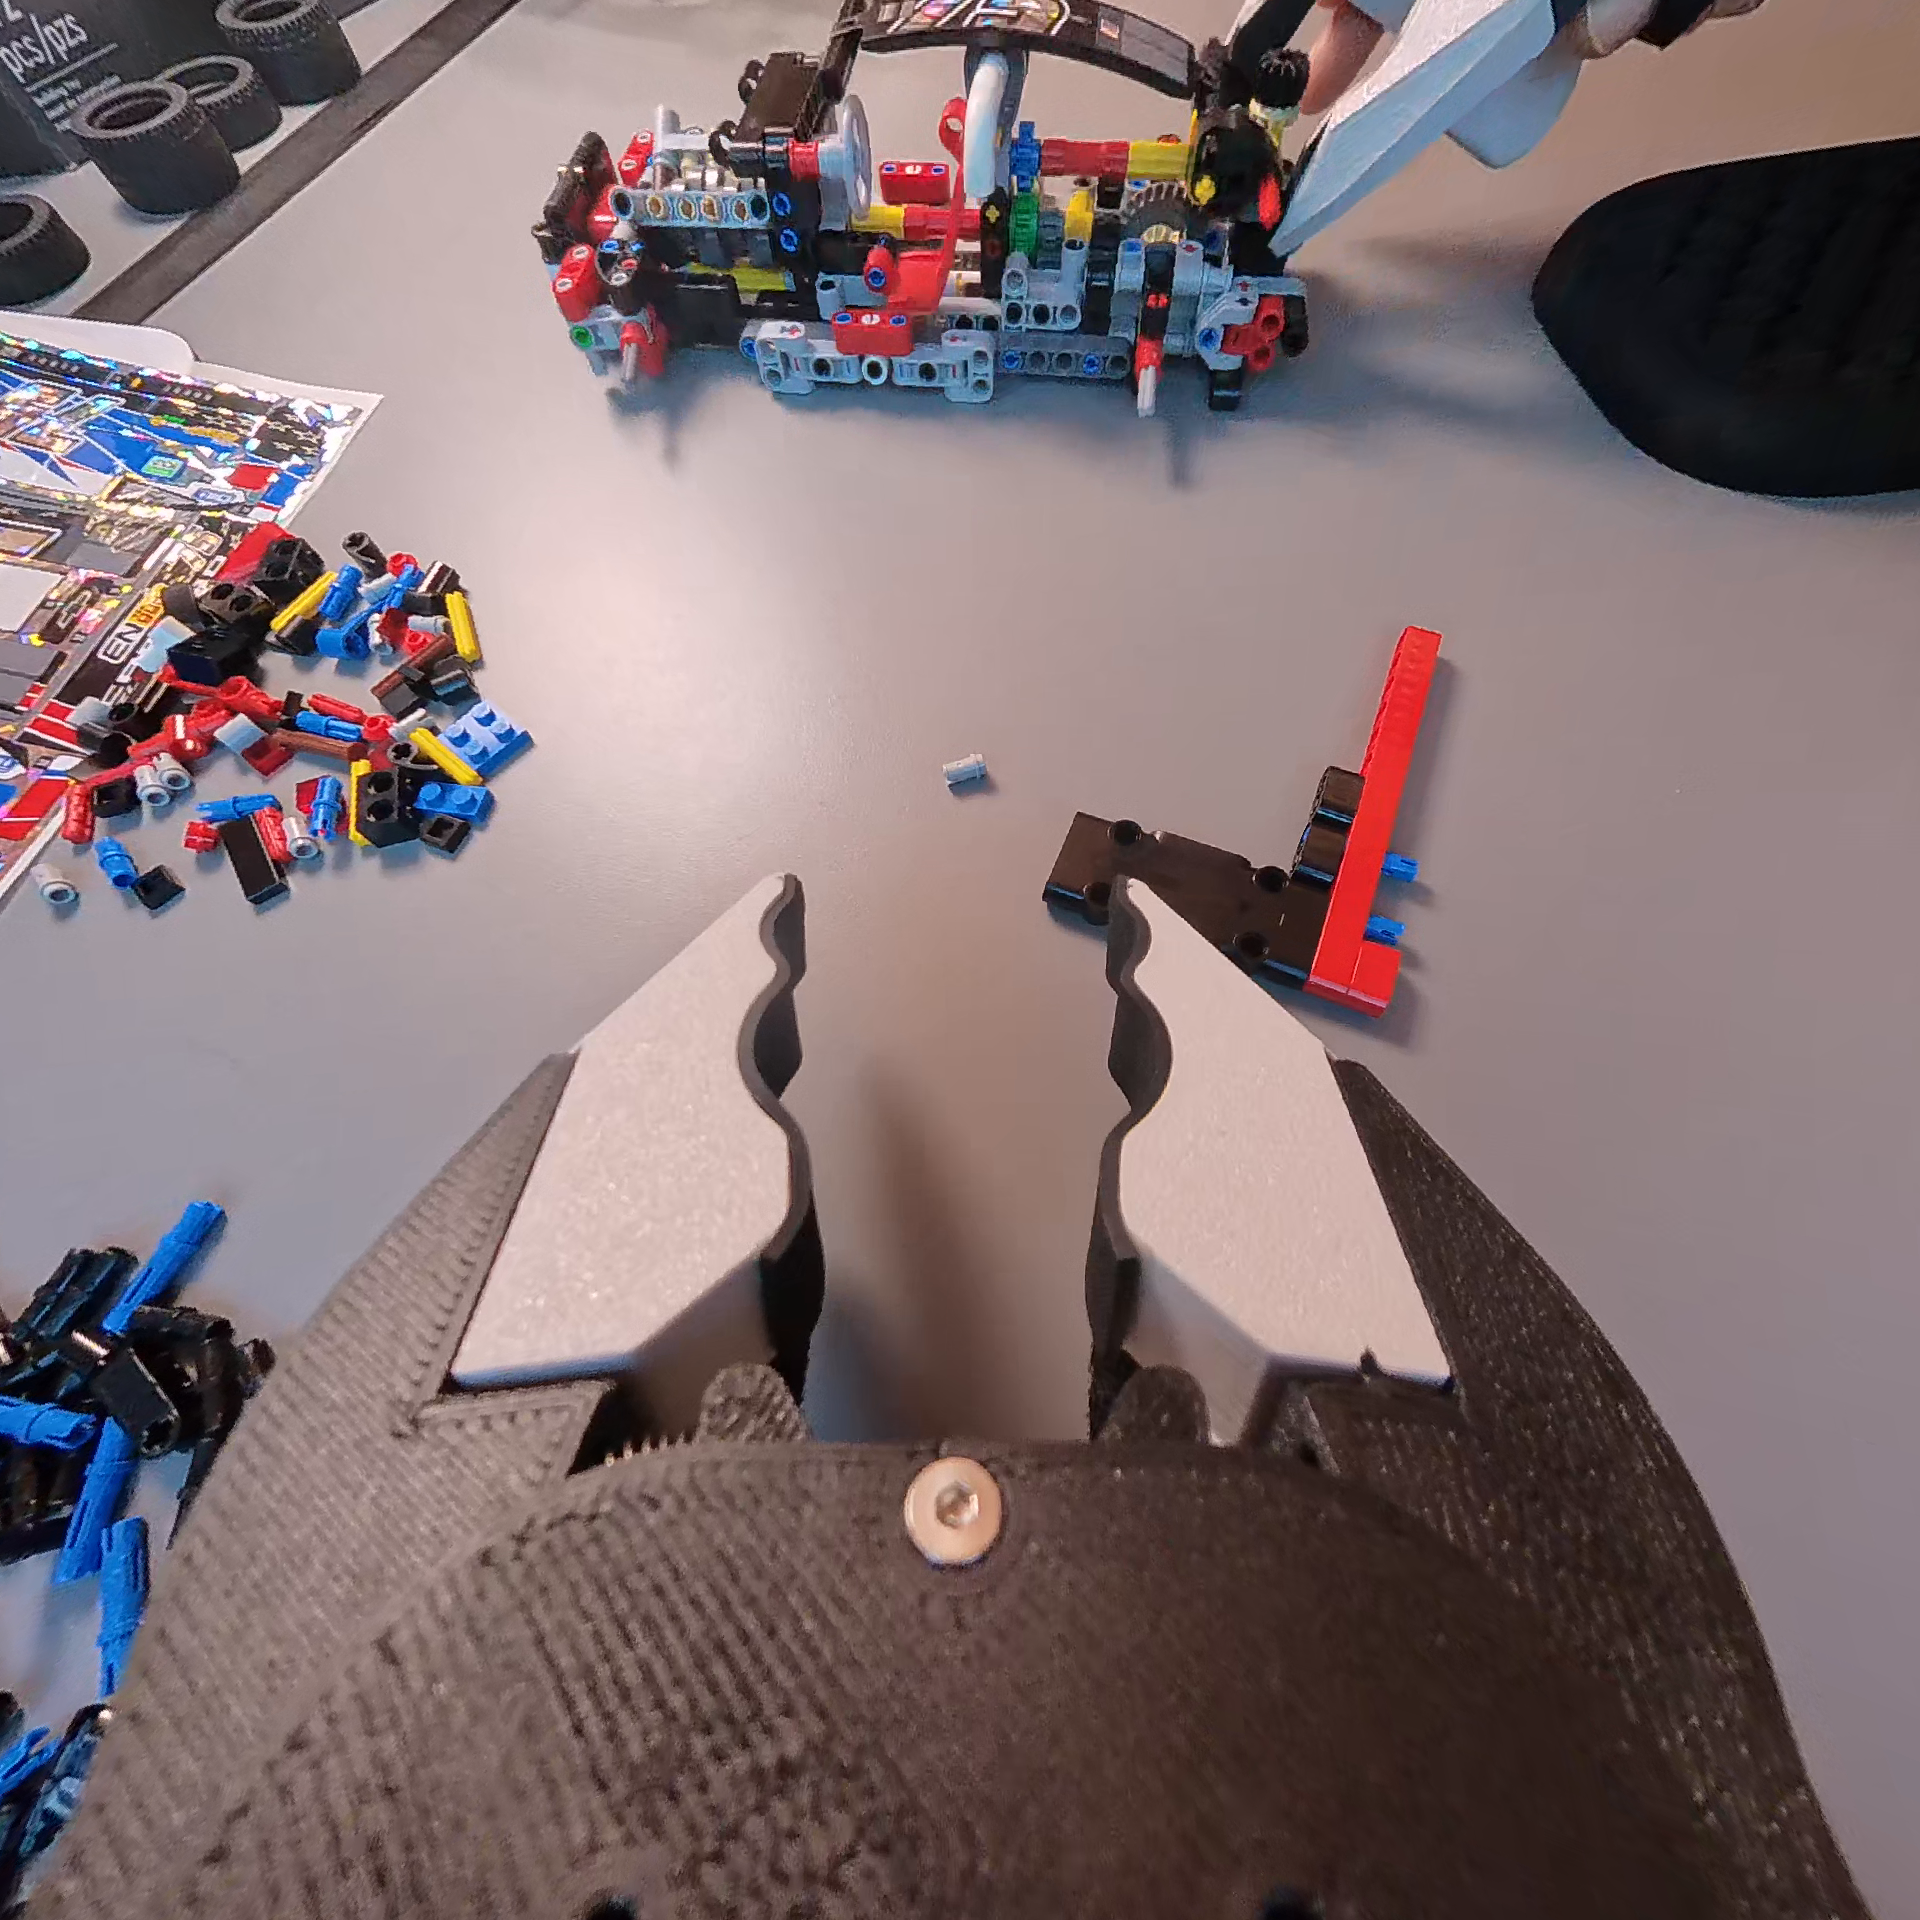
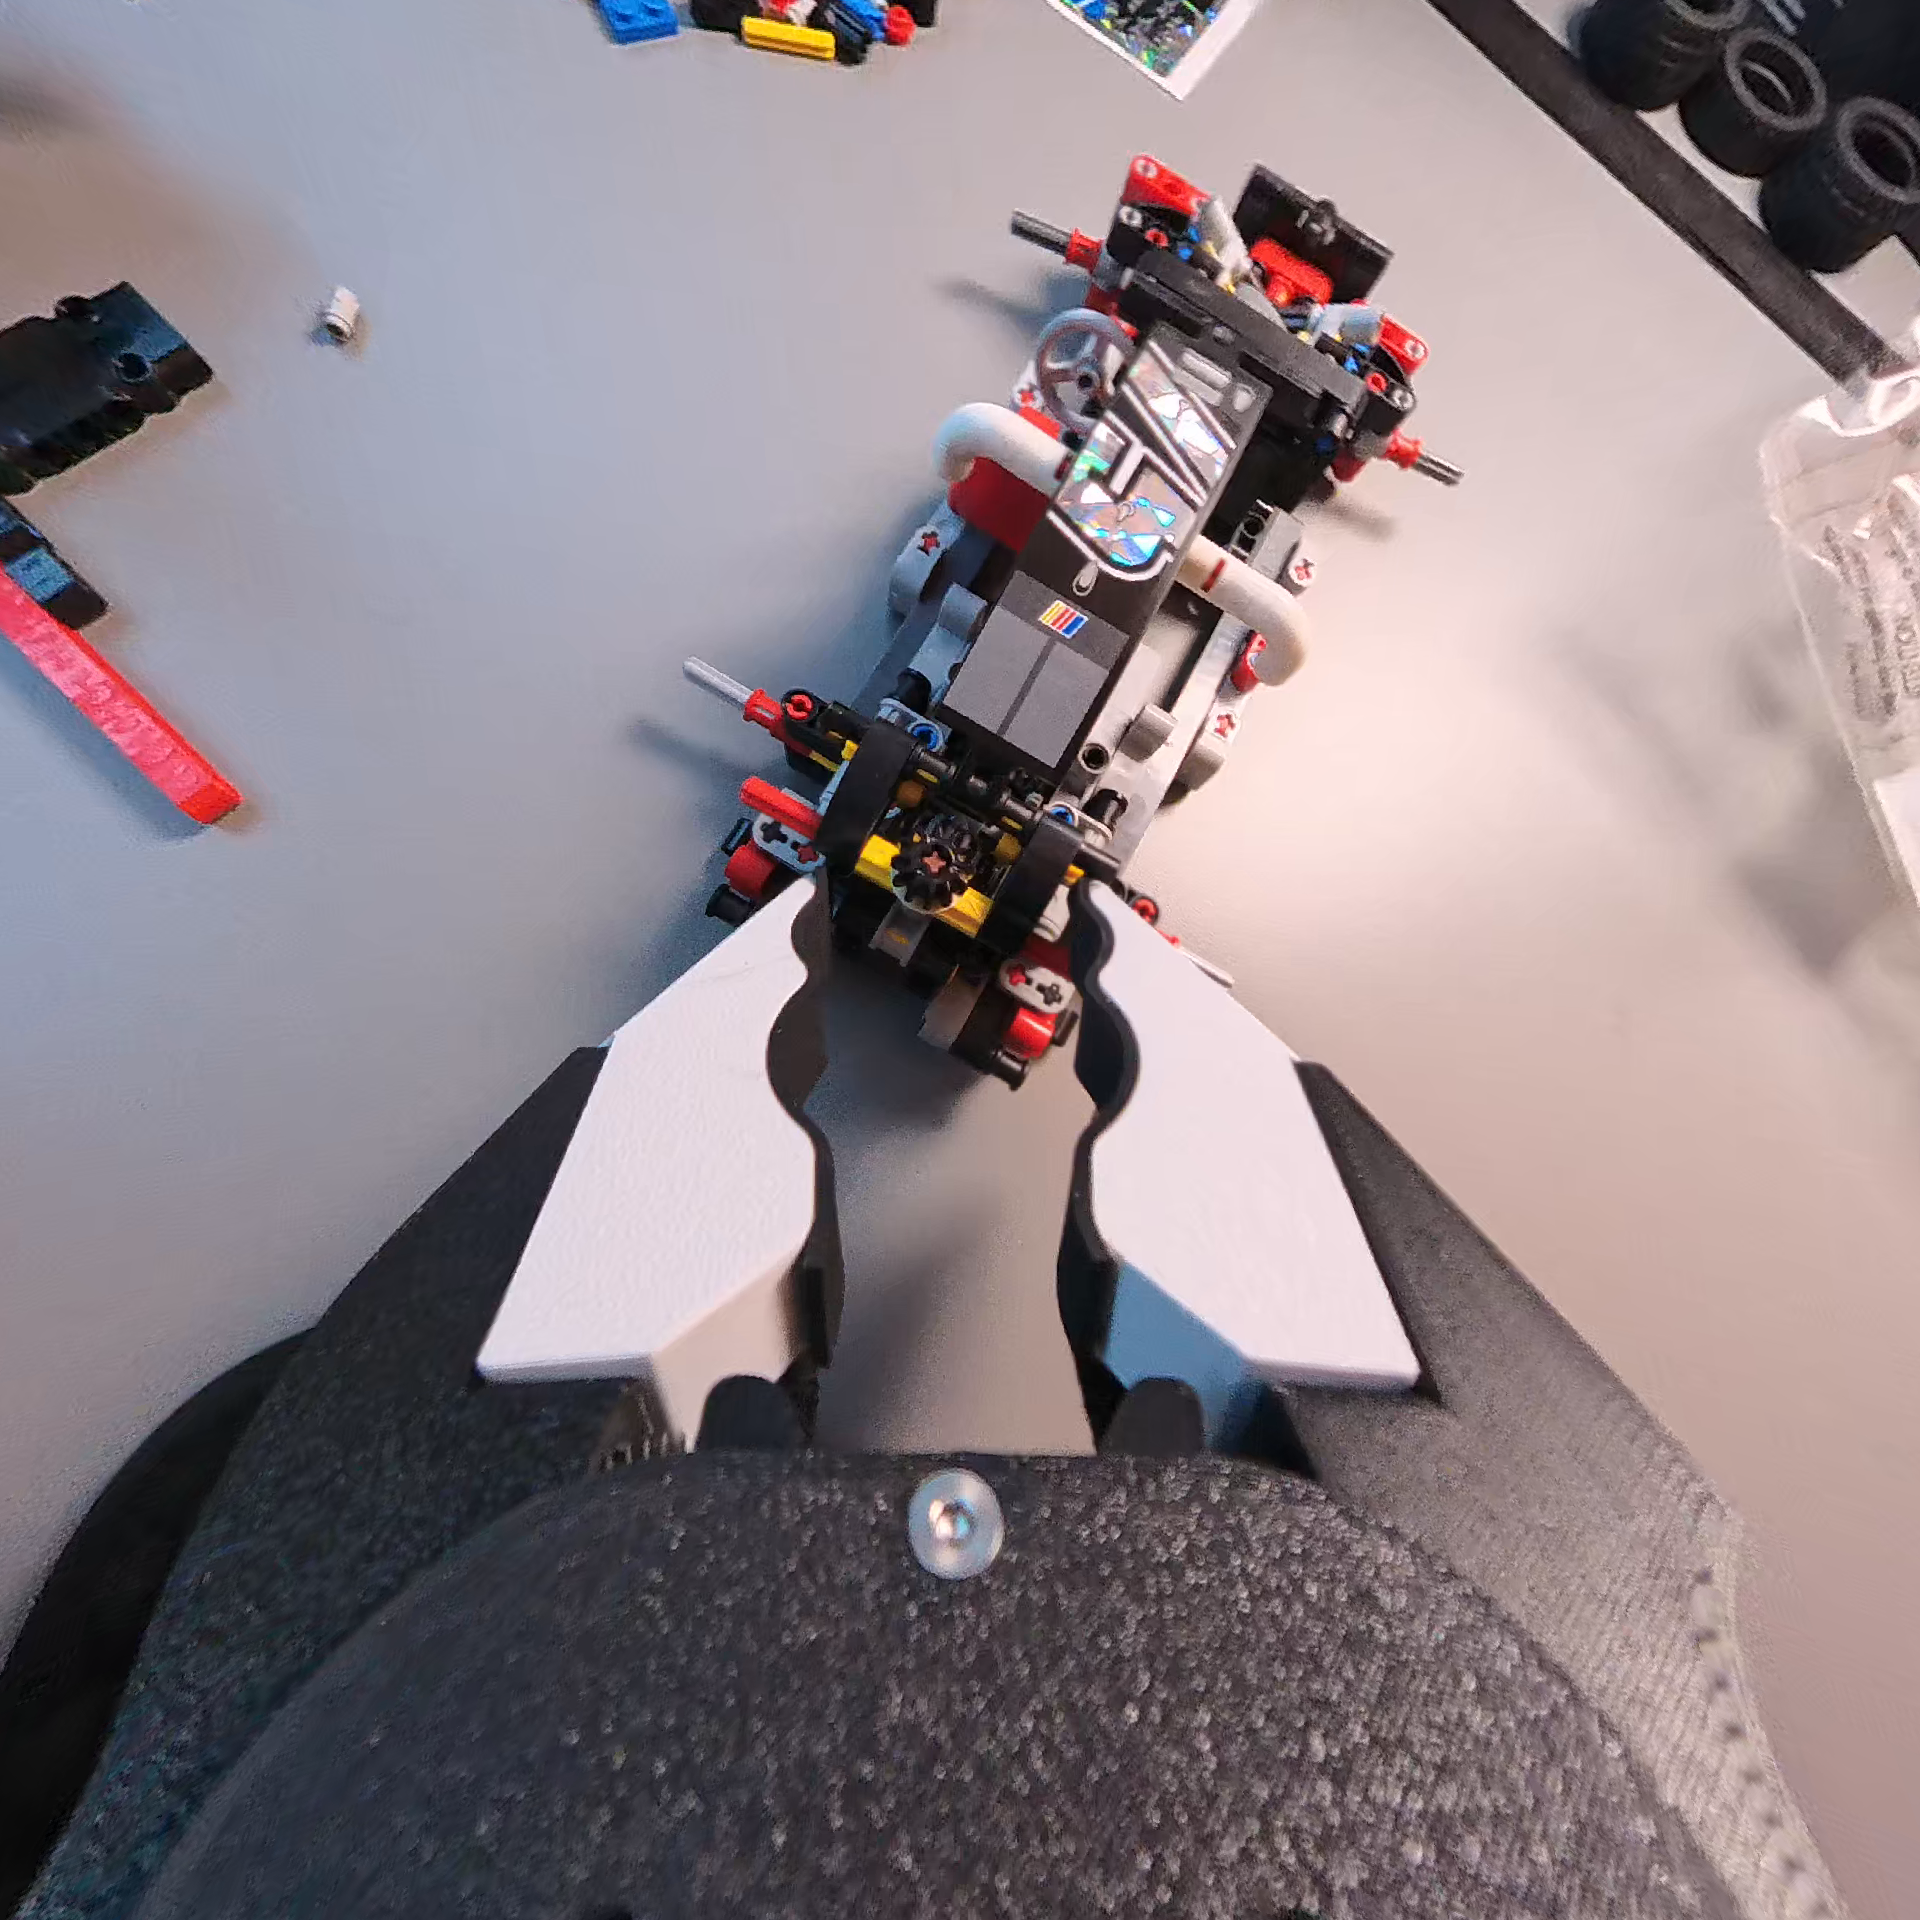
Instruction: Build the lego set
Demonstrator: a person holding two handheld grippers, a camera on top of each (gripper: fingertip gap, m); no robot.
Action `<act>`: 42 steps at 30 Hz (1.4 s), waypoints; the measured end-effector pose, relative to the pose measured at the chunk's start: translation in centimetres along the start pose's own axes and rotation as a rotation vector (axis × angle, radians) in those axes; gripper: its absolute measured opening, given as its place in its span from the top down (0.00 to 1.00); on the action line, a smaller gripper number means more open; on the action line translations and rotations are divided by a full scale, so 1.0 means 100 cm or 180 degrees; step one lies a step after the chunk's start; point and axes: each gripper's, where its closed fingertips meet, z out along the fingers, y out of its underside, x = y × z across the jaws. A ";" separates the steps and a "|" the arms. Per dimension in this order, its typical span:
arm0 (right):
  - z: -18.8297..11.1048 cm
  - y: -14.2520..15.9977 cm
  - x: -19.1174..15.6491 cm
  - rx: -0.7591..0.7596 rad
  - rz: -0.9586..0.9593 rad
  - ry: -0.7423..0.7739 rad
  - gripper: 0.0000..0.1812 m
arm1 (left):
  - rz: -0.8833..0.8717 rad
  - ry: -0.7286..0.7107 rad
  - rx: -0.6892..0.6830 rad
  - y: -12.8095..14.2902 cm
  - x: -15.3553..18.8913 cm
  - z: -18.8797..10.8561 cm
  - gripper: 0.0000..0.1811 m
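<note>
Sticker sheet (image 1: pixel 156 540): cut off by left edge in left wrist view.
Blue and black pin pile (image 1: pixel 94 1382): partly behind left claw (image 1: pixel 956 914) housing.
Black panel (image 2: pixel 94 374): blurred, cropped at left edge in right wrist view.
Clear bag (image 2: pixel 1860 582): blurred, cropped right.
Tyres (image 2: pixel 1766 114): cropped at top.

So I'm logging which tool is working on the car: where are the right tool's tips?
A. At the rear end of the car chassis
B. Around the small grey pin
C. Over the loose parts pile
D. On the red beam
A: the right tool, open, straddles the rear end of the car chassis.
</note>
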 end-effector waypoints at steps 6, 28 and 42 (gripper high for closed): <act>0.011 -0.013 -0.009 -0.0073 -0.0384 0.0082 0.75 | -0.0019 -0.0011 0.0014 0.000 -0.001 0.000 0.69; 0.009 -0.013 -0.018 0.0063 -0.0262 -0.0092 0.77 | -0.0062 0.0023 -0.0002 0.003 -0.001 0.003 0.69; -0.010 -0.028 -0.062 0.0348 -0.0186 -0.0771 0.73 | -0.0043 0.0034 0.0007 0.002 0.000 0.003 0.69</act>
